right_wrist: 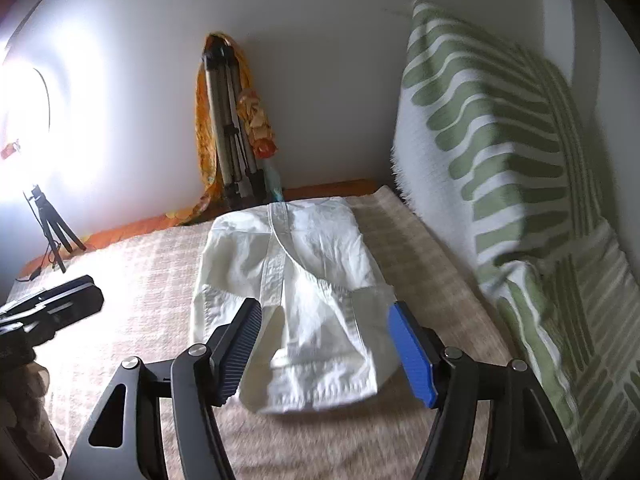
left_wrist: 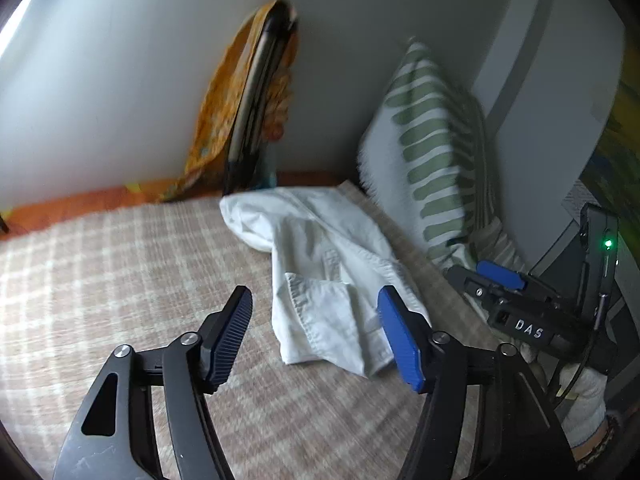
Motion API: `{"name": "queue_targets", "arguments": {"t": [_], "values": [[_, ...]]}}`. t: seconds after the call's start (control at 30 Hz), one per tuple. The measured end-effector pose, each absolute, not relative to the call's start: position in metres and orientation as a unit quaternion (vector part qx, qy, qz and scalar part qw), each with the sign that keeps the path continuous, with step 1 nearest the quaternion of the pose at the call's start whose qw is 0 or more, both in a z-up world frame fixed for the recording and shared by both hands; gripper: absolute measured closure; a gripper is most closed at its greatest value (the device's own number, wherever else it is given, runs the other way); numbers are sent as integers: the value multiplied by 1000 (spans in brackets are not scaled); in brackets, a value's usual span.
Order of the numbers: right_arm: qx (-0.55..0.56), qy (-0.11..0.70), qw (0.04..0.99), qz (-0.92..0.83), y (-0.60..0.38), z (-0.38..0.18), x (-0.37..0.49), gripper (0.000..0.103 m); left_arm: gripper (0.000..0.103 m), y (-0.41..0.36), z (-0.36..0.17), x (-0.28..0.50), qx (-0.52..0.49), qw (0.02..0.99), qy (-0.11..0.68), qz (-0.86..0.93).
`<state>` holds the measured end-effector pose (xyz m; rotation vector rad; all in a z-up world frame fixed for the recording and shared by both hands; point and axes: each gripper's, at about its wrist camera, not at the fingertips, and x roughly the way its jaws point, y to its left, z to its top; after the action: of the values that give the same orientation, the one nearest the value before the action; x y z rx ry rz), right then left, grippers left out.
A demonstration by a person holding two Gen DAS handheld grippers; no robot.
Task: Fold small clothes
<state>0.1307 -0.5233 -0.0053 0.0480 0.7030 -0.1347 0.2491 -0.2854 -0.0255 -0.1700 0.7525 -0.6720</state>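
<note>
Shorts (right_wrist: 292, 300), white, lie crumpled on the checked blanket (right_wrist: 140, 280) at 12 o'clock of both claws; folding looks barely begun; left claw (left_wrist: 316, 336) and right claw (right_wrist: 324, 348) hover spread wide, gripping nothing; every fold remains.

Shorts (right_wrist: 296, 300) lie on blanket (right_wrist: 120, 300); pillow (right_wrist: 500, 140) right; tripod (right_wrist: 230, 128) behind, apparently leaning on wall.

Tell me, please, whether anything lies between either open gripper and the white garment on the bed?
Nothing visible does. The left gripper and right gripper are both open right over the white garment, which lies alone on the checked blanket; the green-striped pillow stands off to the side.
</note>
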Motion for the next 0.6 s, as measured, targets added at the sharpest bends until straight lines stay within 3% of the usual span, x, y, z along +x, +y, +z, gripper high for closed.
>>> {"name": "queue_targets", "arguments": {"t": [0.07, 0.13, 0.23, 0.4, 0.6], "values": [[16, 336, 939, -73, -516, 1, 114, 33, 32, -279, -14, 233, -74, 879, 341, -325], [16, 330, 941, -77, -510, 6, 99, 22, 28, -274, -2, 216, -64, 886, 320, -329], [12, 315, 945, -88, -501, 13, 80, 18, 22, -269, 9, 197, -53, 893, 298, -334], [14, 298, 949, -99, -494, 19, 59, 12, 21, -267, 20, 174, -27, 900, 283, -331], [39, 293, 948, -115, -501, 17, 50, 12, 20, -263, 24, 162, -25, 906, 281, -316]]}}
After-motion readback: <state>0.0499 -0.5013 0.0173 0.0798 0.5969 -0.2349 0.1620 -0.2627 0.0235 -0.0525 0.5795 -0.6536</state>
